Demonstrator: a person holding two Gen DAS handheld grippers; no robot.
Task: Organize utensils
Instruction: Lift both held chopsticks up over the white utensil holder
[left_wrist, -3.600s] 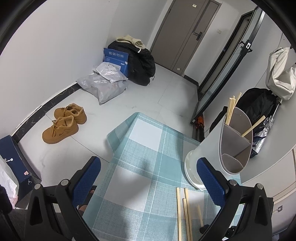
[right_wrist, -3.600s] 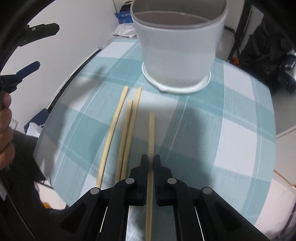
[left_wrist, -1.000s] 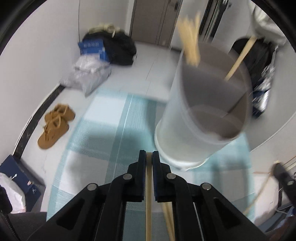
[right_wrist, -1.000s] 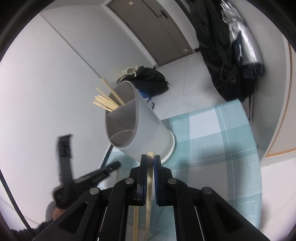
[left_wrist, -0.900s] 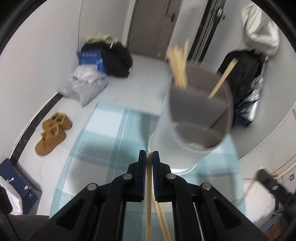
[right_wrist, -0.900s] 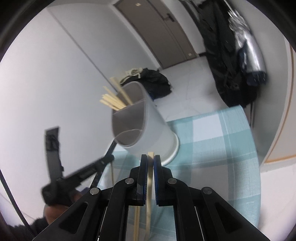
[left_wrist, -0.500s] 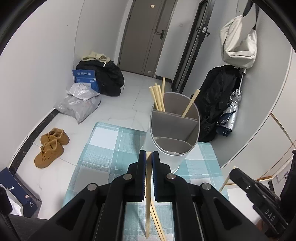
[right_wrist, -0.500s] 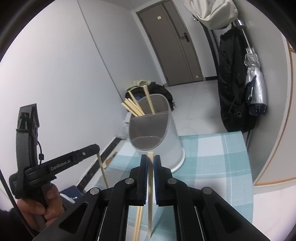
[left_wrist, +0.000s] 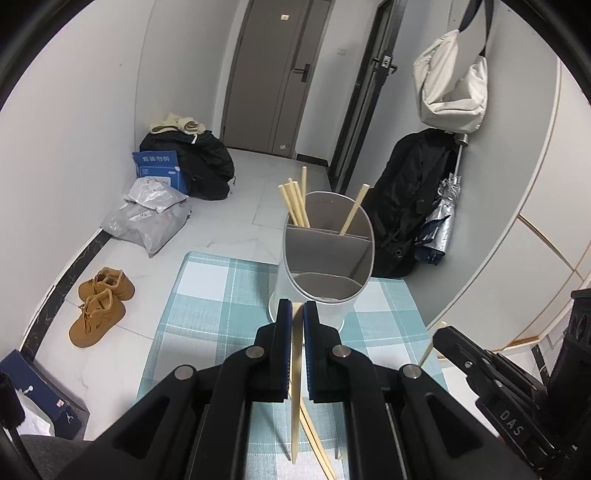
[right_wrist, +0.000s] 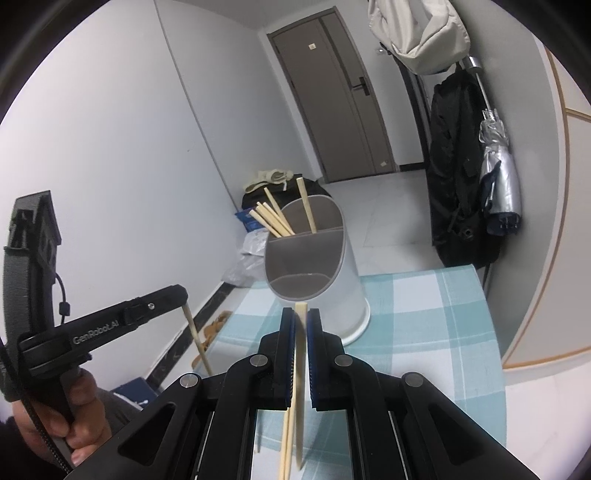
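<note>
Left gripper (left_wrist: 297, 314) tilted downward, blue pads clamped on a thin stick, with a hand (right_wrist: 70, 417) wrapped round its black handle at the right wrist view's left edge. Right gripper (right_wrist: 301, 321) likewise angled down, jaws pinched tight on another stick, its black body low right in the left view.

my left gripper (left_wrist: 297, 314) is matte black plastic with blue pads (left_wrist: 283, 347) inside the fingers and silver screws along the linkage. the right gripper (right_wrist: 301, 319) matches. at nine o'clock in the right view, white "genrobot.ai" lettering, a thin black cord, and my hand (right_wrist: 70, 417) on the handle.
</note>
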